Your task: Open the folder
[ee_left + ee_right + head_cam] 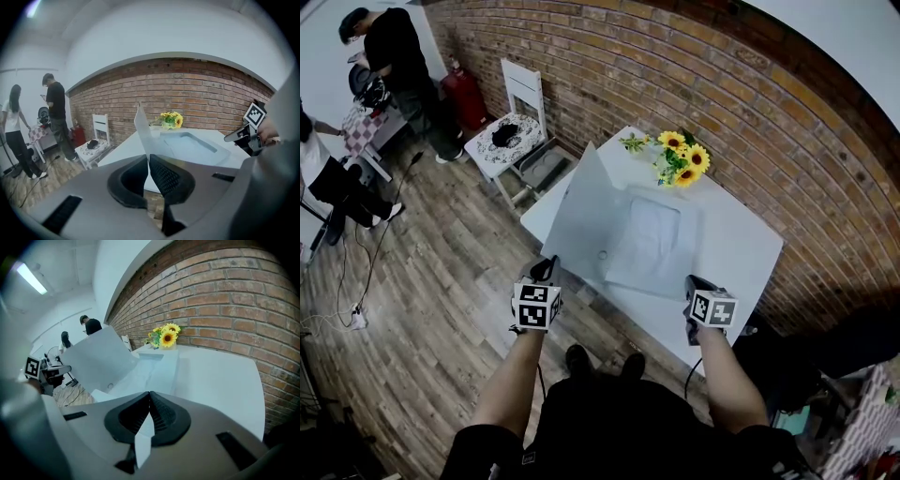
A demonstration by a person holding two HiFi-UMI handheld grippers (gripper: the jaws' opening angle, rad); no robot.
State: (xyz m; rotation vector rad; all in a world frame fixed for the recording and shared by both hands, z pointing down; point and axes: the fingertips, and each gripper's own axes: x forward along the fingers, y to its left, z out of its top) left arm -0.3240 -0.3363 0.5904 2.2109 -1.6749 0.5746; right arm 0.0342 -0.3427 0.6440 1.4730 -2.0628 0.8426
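A pale grey folder lies on the white table [741,246]. Its cover [586,211] stands raised and leans to the left, over the table's left edge. My left gripper [547,273] is shut on the cover's near edge; in the left gripper view the thin cover [143,129] rises straight out of the closed left gripper [149,160]. The folder's lower sheet [654,246] lies flat with white paper in it. My right gripper [693,282] is shut on that sheet's near right corner; a white strip pokes through the closed right gripper [150,398]. The raised cover [98,359] shows at the left there.
A bunch of sunflowers [682,159] stands at the table's far edge by the brick wall. A white chair [520,122] with a dark item on its seat stands left of the table. Two people [394,56] are at the far left on the wood floor, with cables.
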